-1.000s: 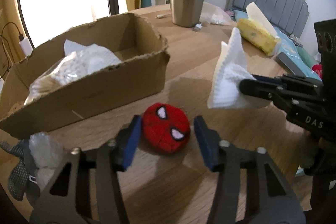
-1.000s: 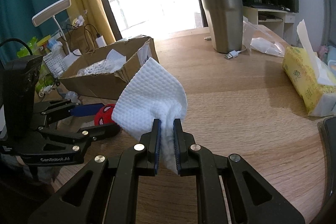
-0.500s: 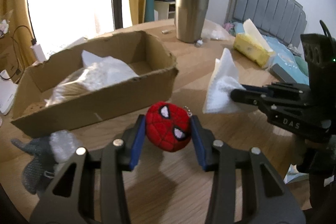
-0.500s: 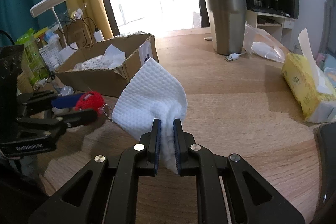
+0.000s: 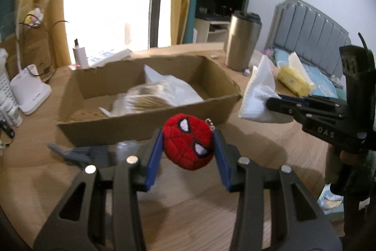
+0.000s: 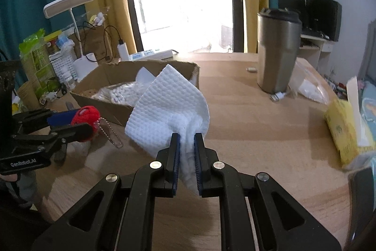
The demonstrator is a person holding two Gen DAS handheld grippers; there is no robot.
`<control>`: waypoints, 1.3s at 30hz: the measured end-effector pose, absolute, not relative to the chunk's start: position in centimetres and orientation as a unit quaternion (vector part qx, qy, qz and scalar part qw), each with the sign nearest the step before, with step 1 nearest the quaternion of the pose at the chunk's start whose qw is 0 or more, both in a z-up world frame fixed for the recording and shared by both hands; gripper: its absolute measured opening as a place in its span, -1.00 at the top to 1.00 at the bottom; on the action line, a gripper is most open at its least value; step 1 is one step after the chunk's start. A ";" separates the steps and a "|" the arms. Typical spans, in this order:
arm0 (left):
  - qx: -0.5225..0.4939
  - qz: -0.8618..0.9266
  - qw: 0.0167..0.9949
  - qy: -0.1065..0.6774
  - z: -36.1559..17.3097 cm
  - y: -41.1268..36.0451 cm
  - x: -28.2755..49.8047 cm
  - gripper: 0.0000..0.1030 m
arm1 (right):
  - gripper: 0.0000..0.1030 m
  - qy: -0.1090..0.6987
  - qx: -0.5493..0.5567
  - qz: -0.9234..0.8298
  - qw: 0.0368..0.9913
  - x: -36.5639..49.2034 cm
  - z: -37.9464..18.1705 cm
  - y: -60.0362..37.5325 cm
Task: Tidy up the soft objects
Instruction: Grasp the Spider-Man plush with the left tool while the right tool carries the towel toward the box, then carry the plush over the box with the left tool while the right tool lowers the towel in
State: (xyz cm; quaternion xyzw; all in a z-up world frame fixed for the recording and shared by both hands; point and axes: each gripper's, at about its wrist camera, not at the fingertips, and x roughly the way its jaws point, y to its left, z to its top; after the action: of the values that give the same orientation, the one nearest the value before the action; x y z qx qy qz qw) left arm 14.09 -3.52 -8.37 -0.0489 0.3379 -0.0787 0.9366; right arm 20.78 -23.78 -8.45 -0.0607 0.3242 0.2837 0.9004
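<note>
My left gripper (image 5: 188, 145) is shut on a red spider-mask plush ball (image 5: 189, 141) and holds it above the table, in front of the cardboard box (image 5: 150, 124). The ball's bead chain (image 6: 109, 131) hangs below it in the right wrist view. My right gripper (image 6: 187, 152) is shut on a white waffle cloth (image 6: 168, 107), held above the table to the right of the box; the cloth (image 5: 257, 95) also shows in the left wrist view. The box holds white packets (image 5: 155, 95).
A grey soft toy (image 5: 75, 153) lies on the table before the box. A steel tumbler (image 6: 277, 51), a plastic bag (image 6: 307, 86) and a yellow tissue pack (image 6: 345, 128) stand to the right. A lamp, chargers and bottles crowd the left edge.
My left gripper closed on the red plush ball and lifted it off the table toward the box. My right gripper kept hold of the cloth and rose slightly.
</note>
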 end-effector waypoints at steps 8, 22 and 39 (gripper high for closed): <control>-0.074 -0.058 0.946 0.311 -7.1 0.7 12.4 0.15 | 0.75 0.312 -0.088 0.284 0.902 20.6 -7.0 -20.6; -0.085 0.004 0.957 0.277 -5.7 7.3 11.1 0.15 | 0.74 0.283 -0.108 0.292 0.907 20.8 -4.8 -16.2; -0.078 0.020 0.961 0.263 -5.0 8.4 14.9 0.15 | 0.74 0.275 -0.087 0.301 0.909 23.7 -4.6 -15.5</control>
State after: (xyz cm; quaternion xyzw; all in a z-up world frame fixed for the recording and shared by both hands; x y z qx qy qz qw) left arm 14.85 8.40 -4.97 -0.0778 0.2633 0.0205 0.9613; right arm 23.70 -15.54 -4.62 -0.0870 0.2748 0.3013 0.9089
